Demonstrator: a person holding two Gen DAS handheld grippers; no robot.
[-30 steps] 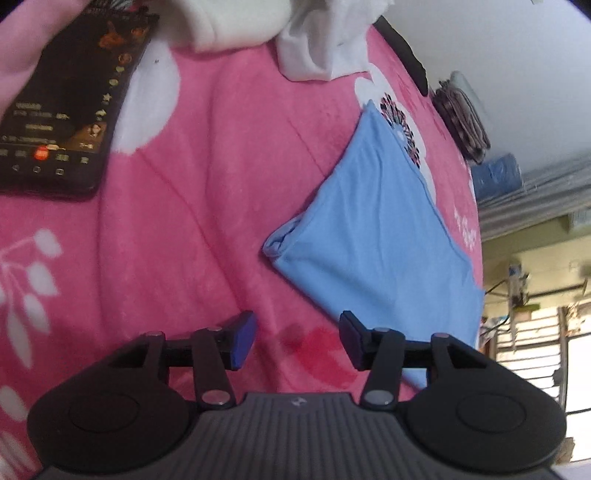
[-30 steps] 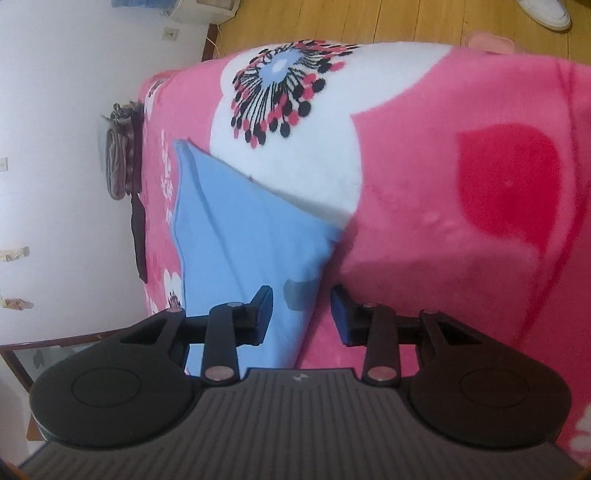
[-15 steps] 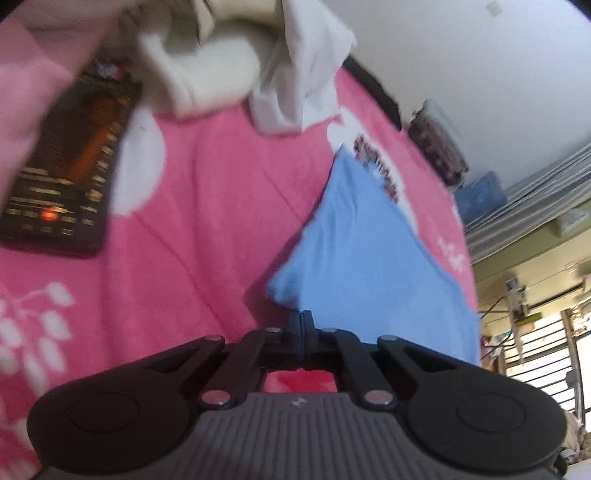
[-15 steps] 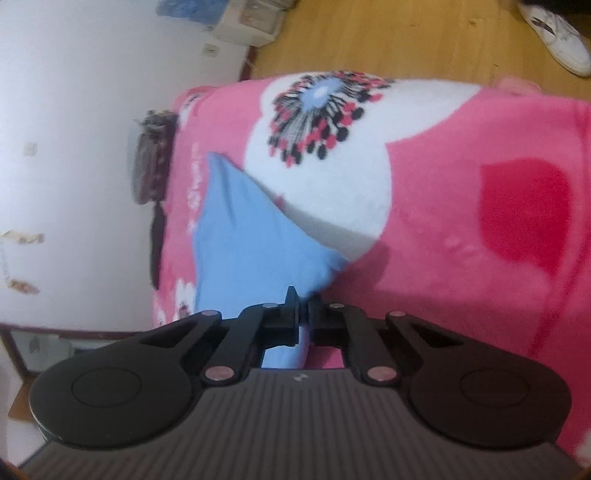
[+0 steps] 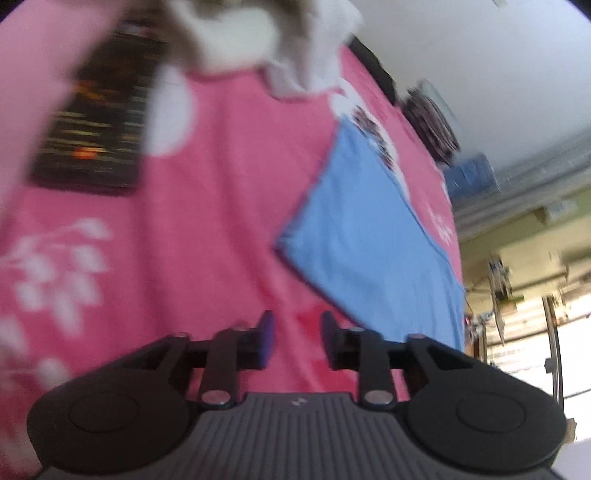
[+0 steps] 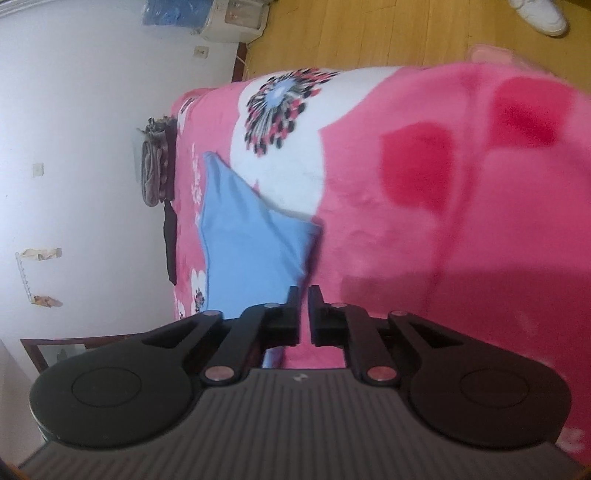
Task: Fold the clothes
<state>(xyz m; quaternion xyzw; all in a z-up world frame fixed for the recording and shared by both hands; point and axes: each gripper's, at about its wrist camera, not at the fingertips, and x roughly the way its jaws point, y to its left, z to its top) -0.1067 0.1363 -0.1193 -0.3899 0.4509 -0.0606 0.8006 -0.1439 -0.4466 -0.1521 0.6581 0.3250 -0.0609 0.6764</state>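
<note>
The blue garment (image 5: 369,236) lies flat on the bed's pink fleece blanket (image 5: 221,184) as a smooth, thin folded shape with one sharp corner pointing near, and a heap of white clothes (image 5: 258,33) sits far behind it. The left gripper (image 5: 294,332) hovers with its fingers a little apart and empty; the right gripper (image 6: 303,314) has its fingers almost together, holding nothing. I think the soft cloth could slip open if a corner is pinched through one layer only, and the phone (image 5: 92,125) on the left could be knocked.

pink blanket (image 5: 229,177), dark tablet (image 5: 96,136), white shoe (image 6: 539,14)
</note>
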